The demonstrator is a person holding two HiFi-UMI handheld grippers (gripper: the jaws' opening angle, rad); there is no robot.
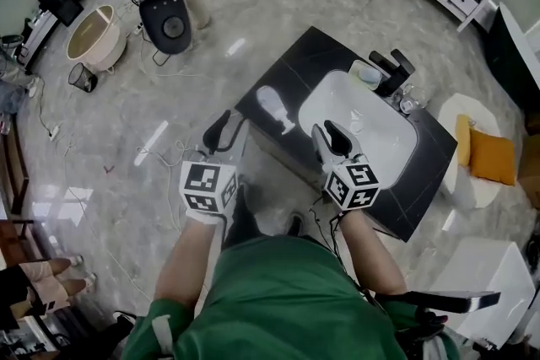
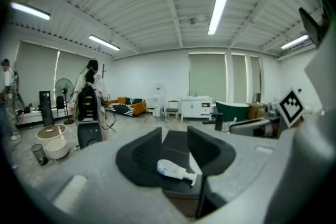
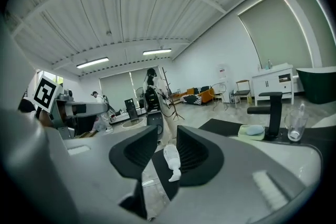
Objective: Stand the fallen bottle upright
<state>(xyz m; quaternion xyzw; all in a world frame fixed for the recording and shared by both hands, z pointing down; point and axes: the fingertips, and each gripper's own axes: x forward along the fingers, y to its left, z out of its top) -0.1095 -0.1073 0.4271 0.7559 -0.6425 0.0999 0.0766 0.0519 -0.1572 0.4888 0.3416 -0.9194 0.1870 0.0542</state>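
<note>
Now left gripper [image 1: 224, 127] and right gripper [image 1: 329, 135] are hovering pre-grasp, part-open, empty; bottle [image 1: 274, 108] is lying at twelve o'clock on counter [image 1: 312, 55], likely awaiting a grasp round its body.

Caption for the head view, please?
Left claw and right claw, both open, face a fallen white bottle on a dark counter beside the sink.

a black counter [image 1: 308, 55] carries a sunken white basin [image 1: 384, 147]. a white bottle [image 1: 274, 108] lies on its side on the dark top, just beside the basin. by the basin's far rim stand a black faucet [image 1: 393, 72], a small dish [image 1: 366, 74] and what may be a clear glass [image 1: 411, 104].
</note>
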